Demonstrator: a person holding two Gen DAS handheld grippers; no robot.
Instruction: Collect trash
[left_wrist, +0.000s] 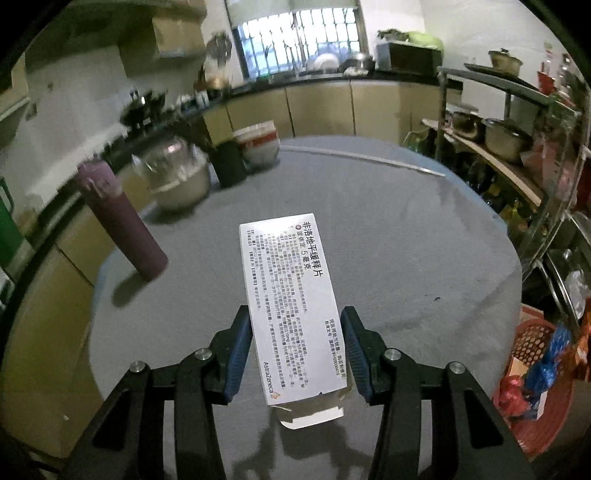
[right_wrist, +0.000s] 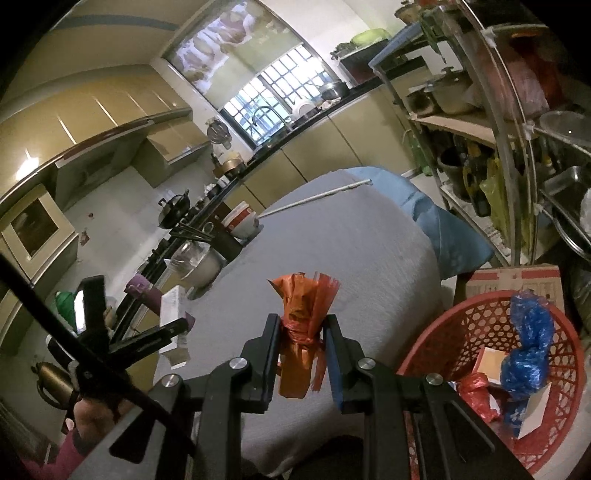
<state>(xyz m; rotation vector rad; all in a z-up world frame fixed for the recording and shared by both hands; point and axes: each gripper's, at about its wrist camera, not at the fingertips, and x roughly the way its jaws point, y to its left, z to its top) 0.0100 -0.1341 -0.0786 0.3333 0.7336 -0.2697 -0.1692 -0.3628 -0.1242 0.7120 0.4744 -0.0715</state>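
In the left wrist view my left gripper (left_wrist: 295, 332) is shut on a white medicine box (left_wrist: 288, 291) printed with dark text, held lifted above the grey tablecloth (left_wrist: 406, 240); its opened flap hangs below the pads. My right gripper (right_wrist: 301, 332) is shut on a knotted orange plastic bag (right_wrist: 301, 325), held above the table's near edge. The right wrist view also catches the left gripper (right_wrist: 162, 332) with the white box (right_wrist: 171, 306) at the left. A red mesh basket (right_wrist: 487, 325) stands low at the right, holding a blue plastic bag (right_wrist: 528, 354), a red bag and small cartons.
On the table's left side stand a purple bottle (left_wrist: 122, 221), a lidded metal pot (left_wrist: 177, 177), a black cup (left_wrist: 229, 162) and stacked bowls (left_wrist: 258, 140). A thin white rod (left_wrist: 362, 158) lies across the far edge. A metal rack (left_wrist: 517, 147) of pots stands right.
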